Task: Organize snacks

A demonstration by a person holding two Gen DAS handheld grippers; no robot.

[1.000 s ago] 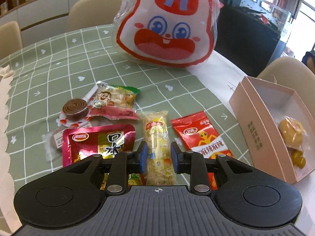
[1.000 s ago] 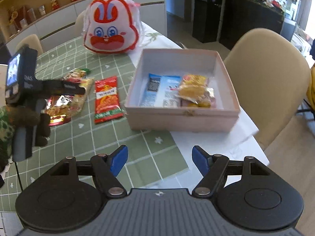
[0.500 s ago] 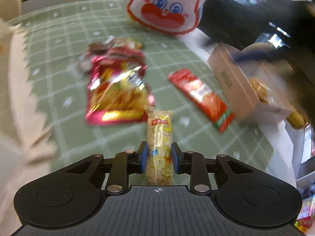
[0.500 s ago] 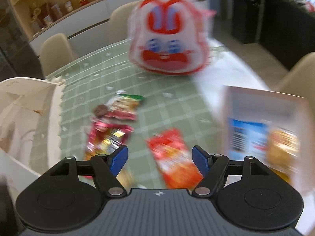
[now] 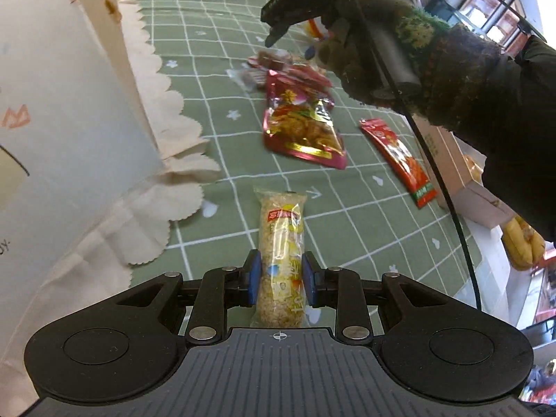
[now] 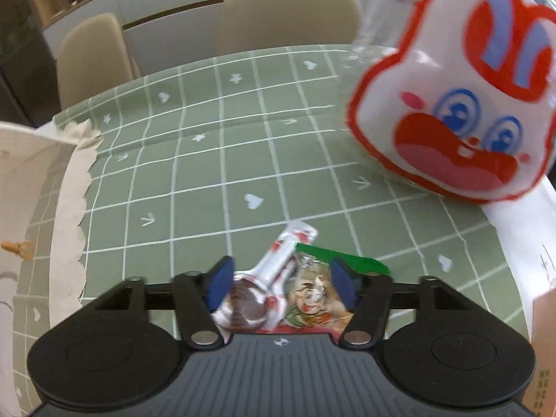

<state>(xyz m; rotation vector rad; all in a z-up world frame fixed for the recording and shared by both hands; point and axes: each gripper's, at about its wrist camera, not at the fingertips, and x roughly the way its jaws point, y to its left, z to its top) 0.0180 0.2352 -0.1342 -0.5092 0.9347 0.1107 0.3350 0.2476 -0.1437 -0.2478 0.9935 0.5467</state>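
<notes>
My left gripper (image 5: 280,277) is shut on a yellow rice-crisp bar (image 5: 280,247) and holds it above the green checked tablecloth (image 5: 215,69). A magenta snack bag (image 5: 301,131) and a red snack packet (image 5: 399,158) lie ahead on the cloth. My right gripper (image 6: 280,286) is open, low over a chocolate lollipop packet (image 6: 269,283) and a green-topped cartoon snack bag (image 6: 318,297), which lie between its jaws. In the left wrist view the right gripper (image 5: 295,3) hangs above that far pile, held by a gloved hand.
A white paper bag (image 5: 62,111) with a scalloped cream cloth (image 5: 180,132) stands at the left. A pink box (image 5: 448,160) with yellow snacks is at the right. A big rabbit-face bag (image 6: 458,104) stands at the far right. Beige chairs (image 6: 288,7) are behind the table.
My left gripper has carried the bar up and left toward the paper bag. My right gripper has swung from the box to the far pile and dropped low over the lollipop.
</notes>
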